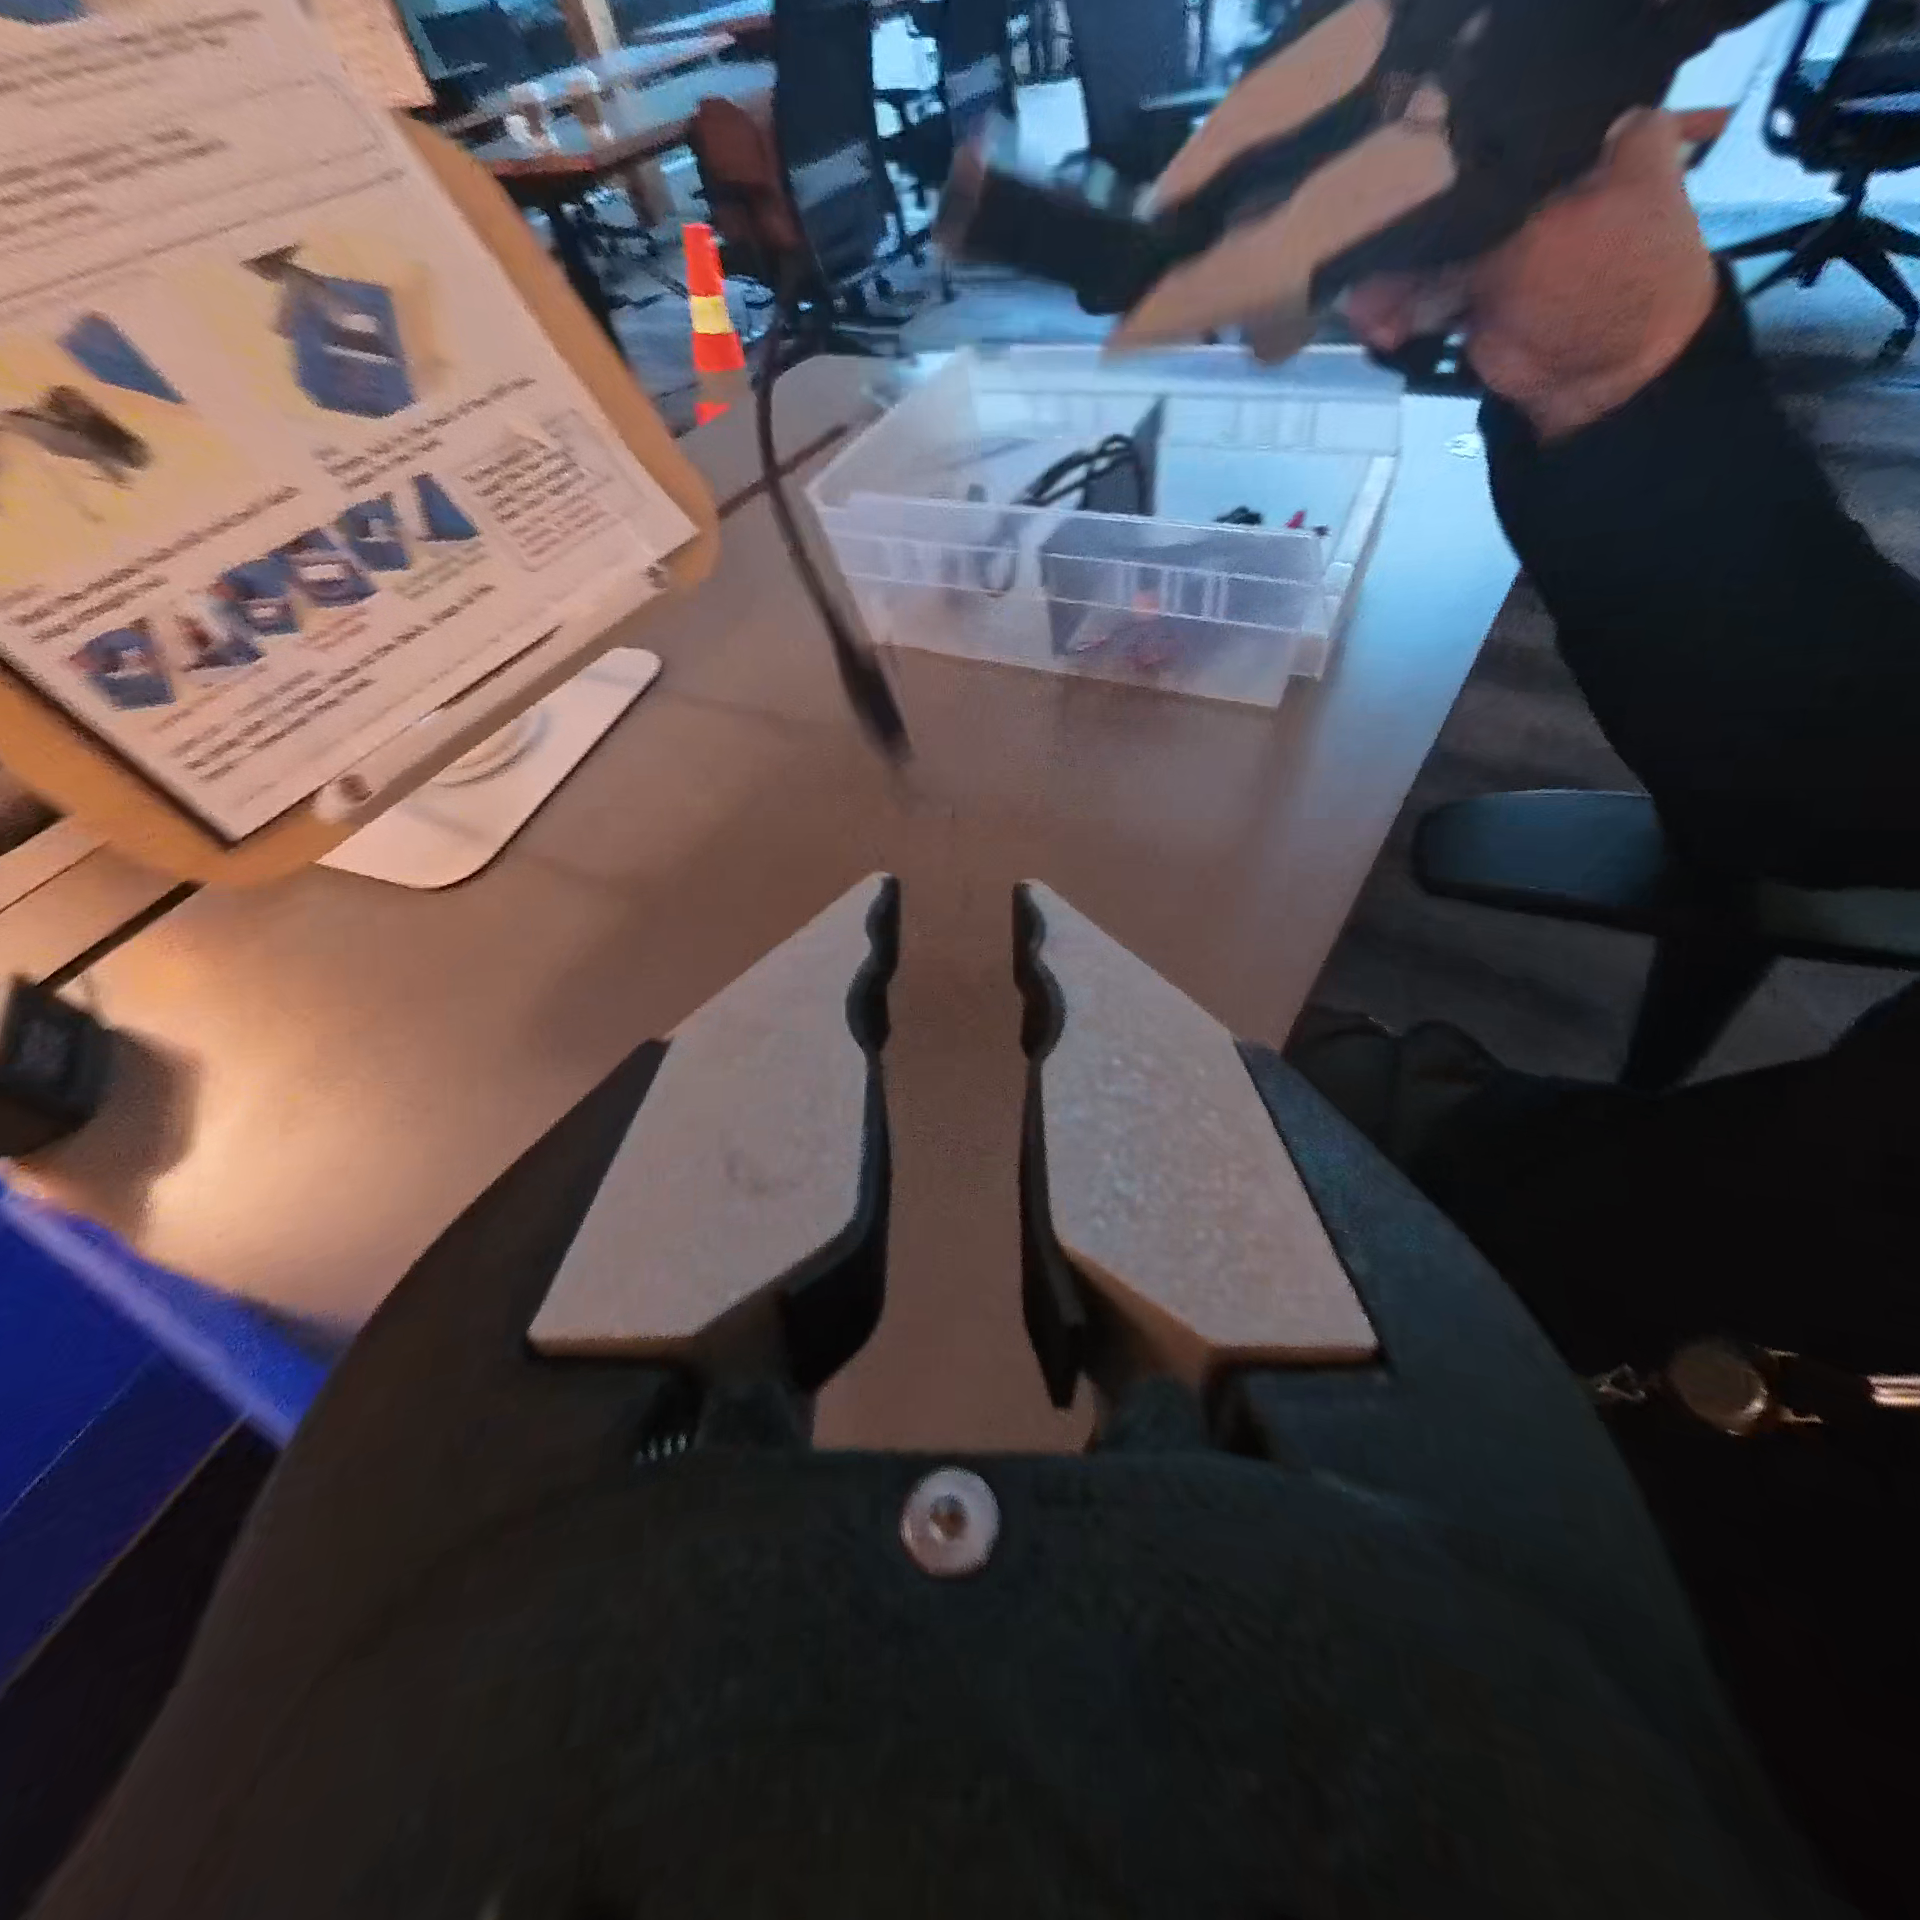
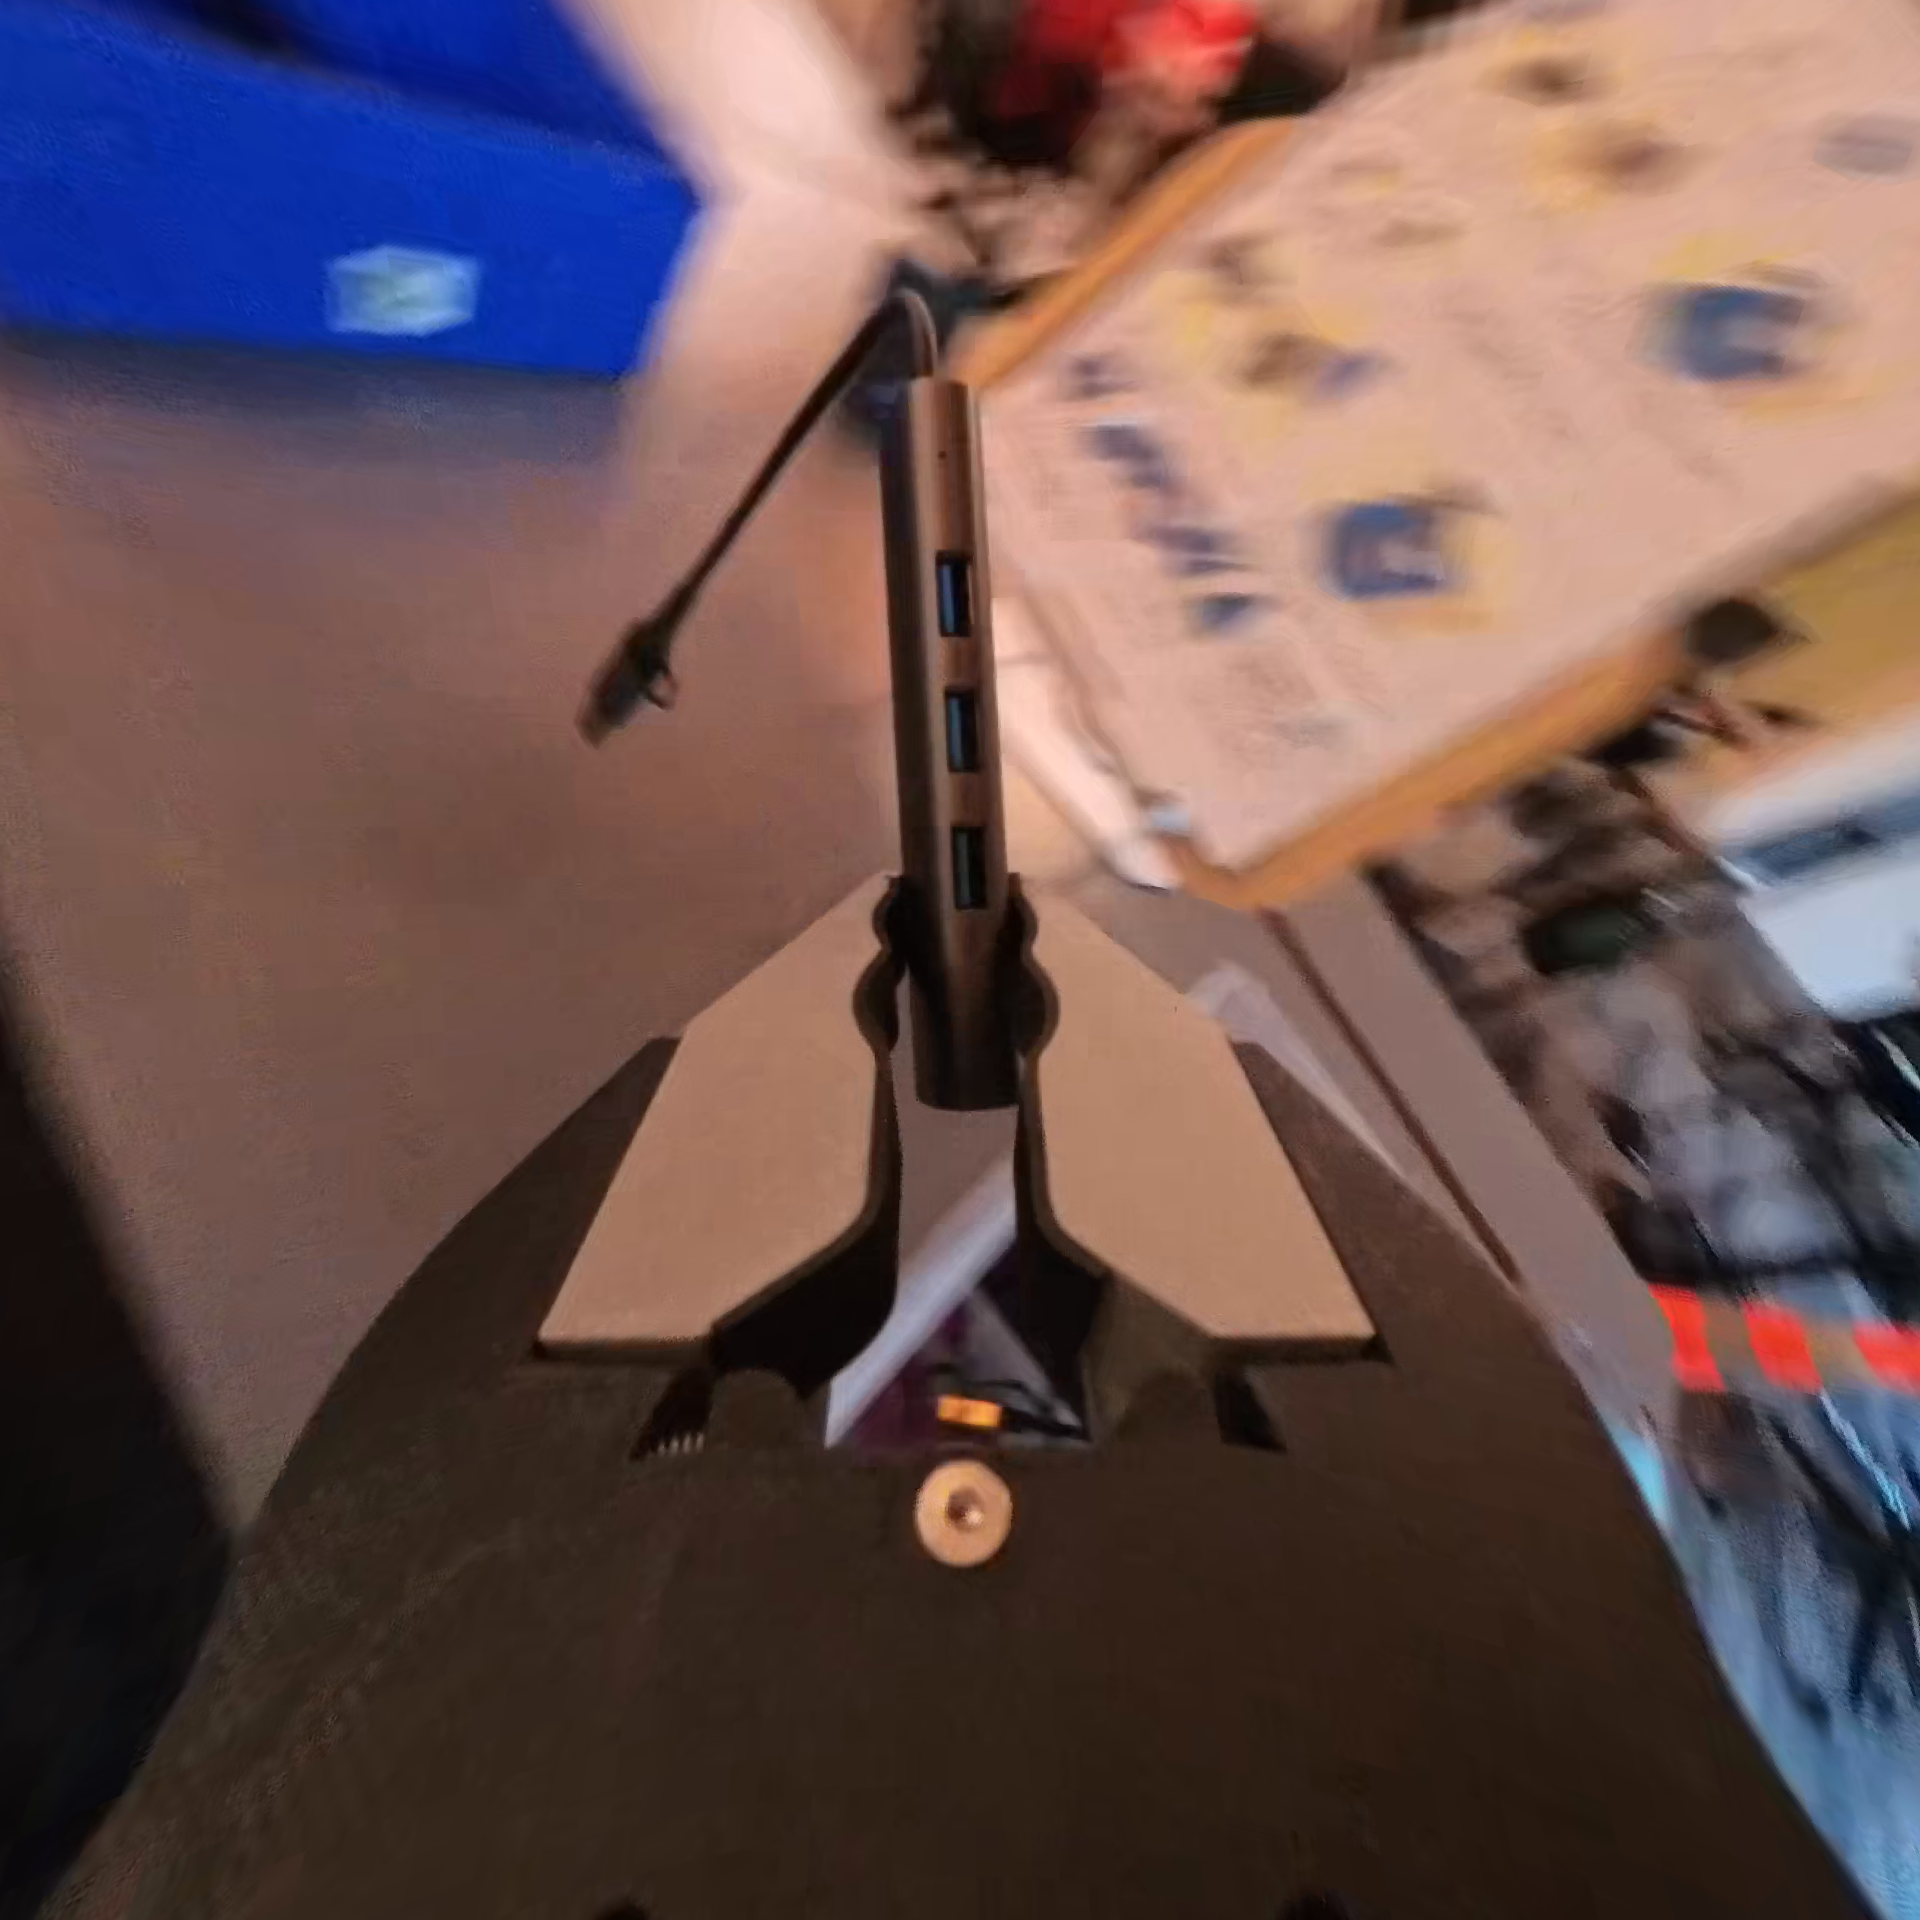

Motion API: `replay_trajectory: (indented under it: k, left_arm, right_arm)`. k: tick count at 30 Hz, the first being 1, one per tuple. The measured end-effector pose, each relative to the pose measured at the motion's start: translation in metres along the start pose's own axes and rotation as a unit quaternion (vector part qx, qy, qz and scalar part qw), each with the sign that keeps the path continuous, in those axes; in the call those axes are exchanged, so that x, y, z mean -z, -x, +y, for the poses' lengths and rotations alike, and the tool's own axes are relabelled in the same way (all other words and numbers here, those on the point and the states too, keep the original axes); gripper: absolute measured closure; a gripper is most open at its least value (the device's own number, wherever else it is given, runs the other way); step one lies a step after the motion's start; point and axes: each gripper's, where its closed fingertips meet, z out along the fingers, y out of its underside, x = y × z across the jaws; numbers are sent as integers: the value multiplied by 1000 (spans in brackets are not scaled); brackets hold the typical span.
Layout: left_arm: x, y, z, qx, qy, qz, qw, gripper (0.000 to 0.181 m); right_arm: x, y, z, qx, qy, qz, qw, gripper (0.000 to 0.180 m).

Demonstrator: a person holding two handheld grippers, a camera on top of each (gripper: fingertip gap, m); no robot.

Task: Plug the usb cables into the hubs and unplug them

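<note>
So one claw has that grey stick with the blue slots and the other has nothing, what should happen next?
Probably bring the empty left gripper to a USB cable, likely from the clear bin. The right gripper is shut on the hub, whose three blue ports are all empty; only its own cable dangles free. The left gripper, open over the table, holds nothing to plug in.

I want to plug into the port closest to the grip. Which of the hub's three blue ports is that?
The bottom blue port, just above the right hand-held gripper clamping the hub; the other two sit farther up.
</note>
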Motion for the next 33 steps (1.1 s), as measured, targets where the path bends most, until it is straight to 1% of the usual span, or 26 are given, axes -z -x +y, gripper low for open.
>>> replay_trajectory:
  k: [2, 3, 4, 5, 8, 10, 14, 16, 18, 20, 22, 24, 26, 29, 31, 33]
  left_arm:
    - [12, 13, 2, 12, -4, -20, 1000, 162]
    - [16, 15, 1, 18, -9, -21, 1000, 162]
    - [18, 15, -1, 23, -16, -17, 999, 162]
    - [20, 14, -2, 25, -19, -13, 999, 162]
    - [20, 13, 1, 7, -7, -24, 1000, 166]
    - [19, 15, 3, -5, -2, -36, 999, 169]
    - [17, 14, 6, 7, 6, -28, 1000, 168]
    - [16, 16, 6, 15, 3, -27, 1000, 167]
    - [16, 15, 5, 18, 0, -22, 1000, 168]
    - [15, 15, 5, 15, 2, -24, 1000, 167]
    - [15, 13, 5, 10, 3, -23, 1000, 168]
    - [16, 12, 5, 11, 2, -19, 1000, 168]
    - [21, 12, 5, 18, -3, -15, 1000, 168]
    - [37, 27, 3, 28, -18, -42, 999, 168]
    - [49, 33, 0, 44, -36, -48, 997, 168]
    - [59, 37, -2, 59, -50, -47, 996, 162]
  right_arm:
    - [22, -65, 7, -71, -51, 119, 989, 165]
    - [32, -87, 11, -93, -77, 159, 980, 166]
    - [40, -104, 18, -106, -94, 184, 973, 167]
    - [43, -115, 28, -113, -91, 197, 970, 167]
    - [45, -137, 60, -123, -47, 230, 964, 166]
    - [47, -143, 66, -130, -52, 235, 962, 167]
    - [42, -144, 79, -141, -40, 217, 965, 166]
    - [34, -139, 87, -143, -28, 192, 971, 166]
    - [23, -132, 99, -146, 1, 163, 976, 166]
    - [23, -135, 104, -129, 20, 184, 974, 166]
    - [35, -140, 91, -98, 16, 216, 971, 166]
    - [53, -144, 67, -74, -11, 245, 967, 166]
    - [64, -150, 41, -53, -48, 246, 967, 166]
    - [52, -164, 8, -29, -66, 186, 980, 166]
    - [36, -185, -7, -13, -51, 161, 986, 166]
    - [19, -206, -15, 22, -29, 152, 988, 166]
